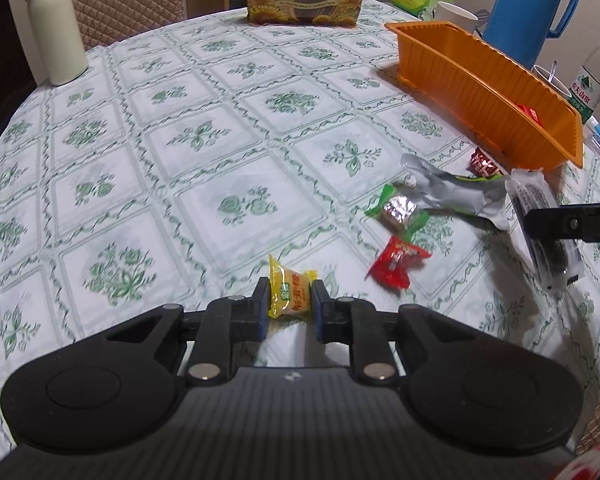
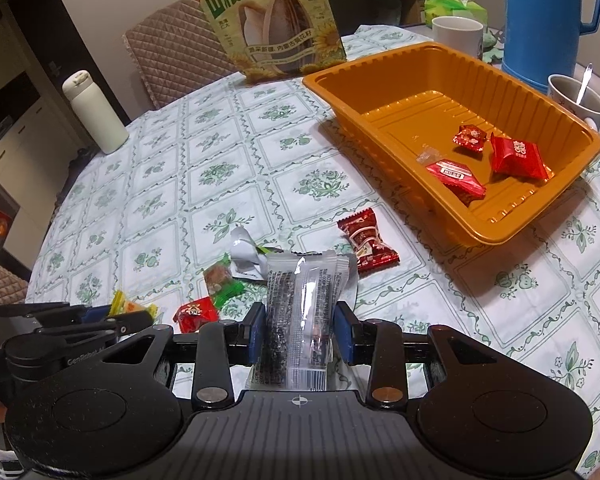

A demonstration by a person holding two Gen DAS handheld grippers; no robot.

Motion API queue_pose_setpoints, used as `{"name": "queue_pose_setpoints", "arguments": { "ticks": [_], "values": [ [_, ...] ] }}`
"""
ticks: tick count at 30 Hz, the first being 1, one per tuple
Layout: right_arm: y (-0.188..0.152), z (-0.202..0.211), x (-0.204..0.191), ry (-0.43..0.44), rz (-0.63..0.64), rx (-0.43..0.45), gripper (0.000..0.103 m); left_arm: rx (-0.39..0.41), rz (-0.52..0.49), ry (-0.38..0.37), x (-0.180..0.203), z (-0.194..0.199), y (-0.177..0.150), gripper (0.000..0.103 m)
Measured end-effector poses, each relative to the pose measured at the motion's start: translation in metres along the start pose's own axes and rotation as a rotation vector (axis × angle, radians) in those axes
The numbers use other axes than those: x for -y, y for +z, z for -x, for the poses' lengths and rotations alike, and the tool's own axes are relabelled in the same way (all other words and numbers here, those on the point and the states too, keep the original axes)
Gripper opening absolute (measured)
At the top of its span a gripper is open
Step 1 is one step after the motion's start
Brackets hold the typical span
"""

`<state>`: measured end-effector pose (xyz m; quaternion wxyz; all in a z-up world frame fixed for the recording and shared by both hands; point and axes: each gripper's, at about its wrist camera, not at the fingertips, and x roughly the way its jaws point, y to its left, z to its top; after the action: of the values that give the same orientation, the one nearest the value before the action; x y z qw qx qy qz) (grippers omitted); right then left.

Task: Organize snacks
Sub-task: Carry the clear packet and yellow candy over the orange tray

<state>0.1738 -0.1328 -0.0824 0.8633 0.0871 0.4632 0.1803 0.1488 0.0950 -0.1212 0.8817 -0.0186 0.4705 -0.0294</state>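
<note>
Both fingers gripping: right gripper pinching clear-wrapped dark snack bar lengthwise, nearer orange plastic tray lying ahead-right; left gripper clamping yellow candy.

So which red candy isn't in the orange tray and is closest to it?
The dark red candy, lying on the tablecloth just outside the orange tray. The bright red candy lies farther off; three more red ones sit inside the tray.
</note>
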Motion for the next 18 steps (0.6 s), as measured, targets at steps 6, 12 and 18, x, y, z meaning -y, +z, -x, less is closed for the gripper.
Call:
{"name": "queue_pose_setpoints", "arguments": {
  "ticks": [6, 12, 18],
  "values": [
    [-0.004, 0.003, -0.001, 0.013, 0.010, -0.011, 0.037, -0.011, 0.025, 0.002, -0.002, 0.010, -0.009, 0.018],
    [-0.009, 0.009, -0.001, 0.015, 0.009, -0.014, 0.037, -0.016, 0.029, -0.011, 0.002, 0.024, -0.013, 0.018],
    [-0.013, 0.023, -0.003, 0.010, 0.007, 0.001, 0.037, 0.008, 0.024, -0.052, 0.013, 0.044, -0.008, 0.018]
  ]
}}
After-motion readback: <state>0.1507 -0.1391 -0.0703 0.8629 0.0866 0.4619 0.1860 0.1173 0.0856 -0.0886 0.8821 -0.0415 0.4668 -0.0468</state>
